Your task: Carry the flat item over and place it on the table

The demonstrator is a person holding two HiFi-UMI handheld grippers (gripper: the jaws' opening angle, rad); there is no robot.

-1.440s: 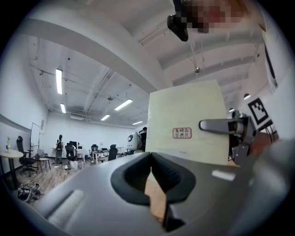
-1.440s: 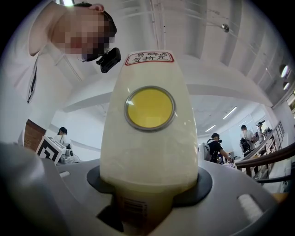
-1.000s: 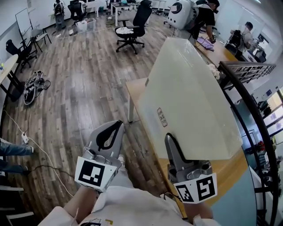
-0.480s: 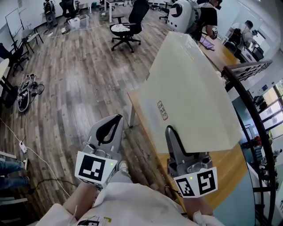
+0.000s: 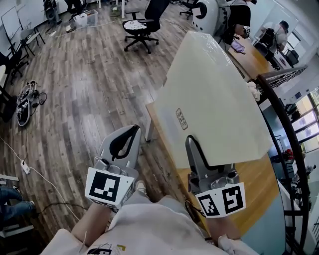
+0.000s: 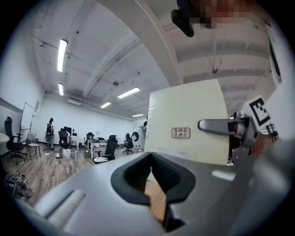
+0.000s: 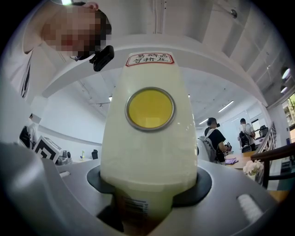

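A large flat cream board (image 5: pixel 214 99) with a small red-bordered label (image 5: pixel 181 119) is tilted up above a wooden table (image 5: pixel 249 182). My right gripper (image 5: pixel 192 145) is shut on the board's near edge. In the right gripper view the board (image 7: pixel 150 152) rises from between the jaws and carries a yellow round sticker (image 7: pixel 150 109). My left gripper (image 5: pixel 130 133) hangs to the left of the board over the wood floor, shut with nothing in it. From the left gripper view (image 6: pixel 151 159) the board (image 6: pixel 186 122) shows to the right, apart from it.
An office chair (image 5: pixel 142 25) stands on the floor ahead. Other people (image 5: pixel 234 15) work at a far desk. A dark railing (image 5: pixel 286 104) runs along the table's right side. Shoes (image 5: pixel 25 99) and a cable (image 5: pixel 30 164) lie on the floor at left.
The chair and floor have slid up and left in the head view. The board stays in the right gripper's hold, now a little further left. The left gripper has barely moved.
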